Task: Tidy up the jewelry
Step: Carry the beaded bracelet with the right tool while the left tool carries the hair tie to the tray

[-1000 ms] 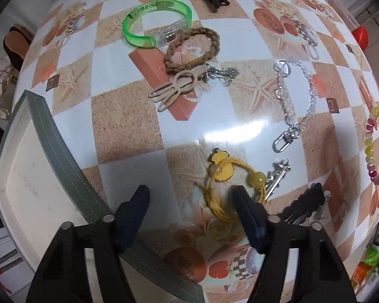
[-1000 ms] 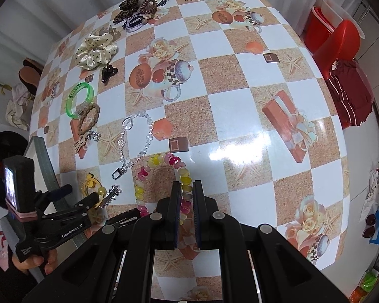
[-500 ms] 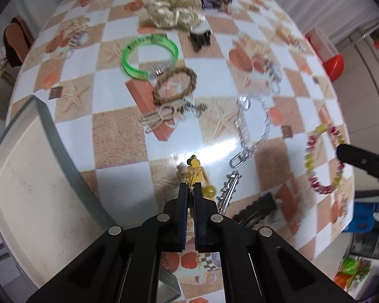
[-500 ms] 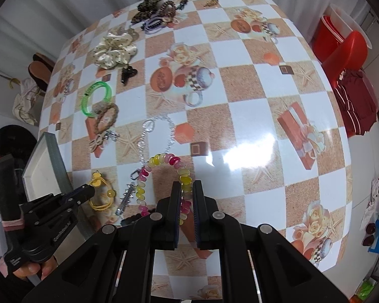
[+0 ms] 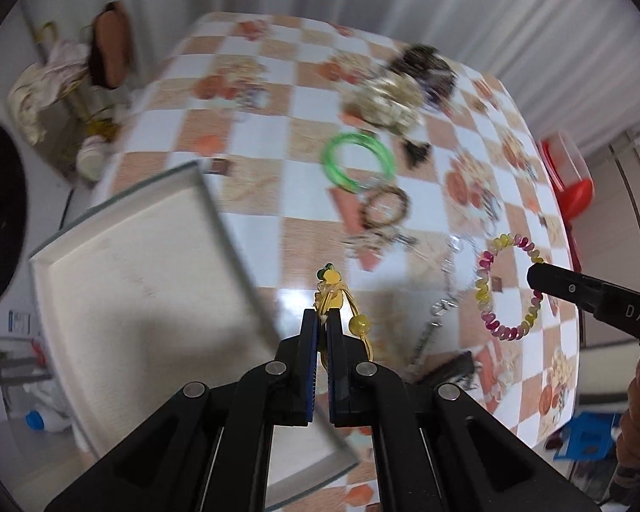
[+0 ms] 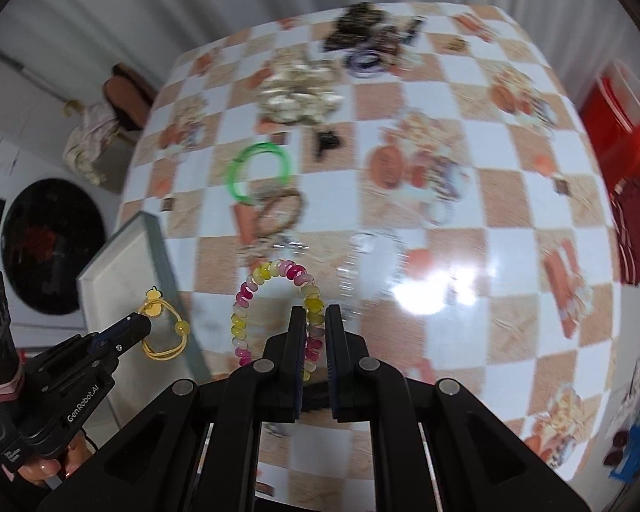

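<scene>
Two tools, each clamped on jewelry above the desk (image 6: 507, 230): left tool (image 5: 323, 315) pinches the yellow cord bracelet (image 5: 341, 303), dangling toward 1 o'clock; right tool (image 6: 315, 313) grips the beaded bracelet (image 6: 251, 294), looping toward 11 o'clock.

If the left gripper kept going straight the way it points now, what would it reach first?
Probably bare tablecloth. The left gripper, shut on the yellow cord bracelet, points just past the right edge of the white tray, with the brown braided bracelet further on and to the right. Blur makes depth uncertain.

Bright, motion-blurred, glare patch, fisheye edges
</scene>
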The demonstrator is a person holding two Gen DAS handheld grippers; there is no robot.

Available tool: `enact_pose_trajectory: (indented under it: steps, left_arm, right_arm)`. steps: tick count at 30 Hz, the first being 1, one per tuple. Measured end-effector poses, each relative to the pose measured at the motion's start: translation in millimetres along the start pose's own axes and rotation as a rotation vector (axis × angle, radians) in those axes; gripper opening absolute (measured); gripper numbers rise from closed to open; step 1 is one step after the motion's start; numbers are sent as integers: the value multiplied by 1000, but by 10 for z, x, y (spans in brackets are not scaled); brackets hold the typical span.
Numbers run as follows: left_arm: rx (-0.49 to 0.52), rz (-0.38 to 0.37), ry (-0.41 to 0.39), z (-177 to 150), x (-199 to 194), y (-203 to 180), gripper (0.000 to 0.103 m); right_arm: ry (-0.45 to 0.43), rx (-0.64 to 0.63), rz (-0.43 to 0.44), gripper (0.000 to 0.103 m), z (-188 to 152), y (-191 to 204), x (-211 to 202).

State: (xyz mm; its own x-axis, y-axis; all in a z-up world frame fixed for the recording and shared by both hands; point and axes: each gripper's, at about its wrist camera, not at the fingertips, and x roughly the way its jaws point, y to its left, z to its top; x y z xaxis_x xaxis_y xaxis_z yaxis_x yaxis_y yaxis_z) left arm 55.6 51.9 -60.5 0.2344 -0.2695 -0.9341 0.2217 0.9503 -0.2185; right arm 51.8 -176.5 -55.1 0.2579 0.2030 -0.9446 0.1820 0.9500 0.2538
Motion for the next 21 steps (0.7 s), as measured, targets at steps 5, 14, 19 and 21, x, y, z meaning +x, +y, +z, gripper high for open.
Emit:
enact_pose_trajectory:
  steps: [5, 14, 19, 21]
  left_arm:
    - [-89, 49, -26, -67, -103, 463, 8]
    - [-239, 122, -59, -73, -39, 1240, 8]
    - [-270, 149, -64, 6, 103, 1489, 8]
    - [-276, 163, -59, 29, 182, 1554, 8]
  right_arm:
    - [14, -103, 47, 9, 80, 529, 147]
    - [55, -247, 125, 9, 216, 1449, 575]
    - [76, -290, 144, 9, 293, 1794, 851]
    - [89, -295, 147, 9, 322, 1880, 970]
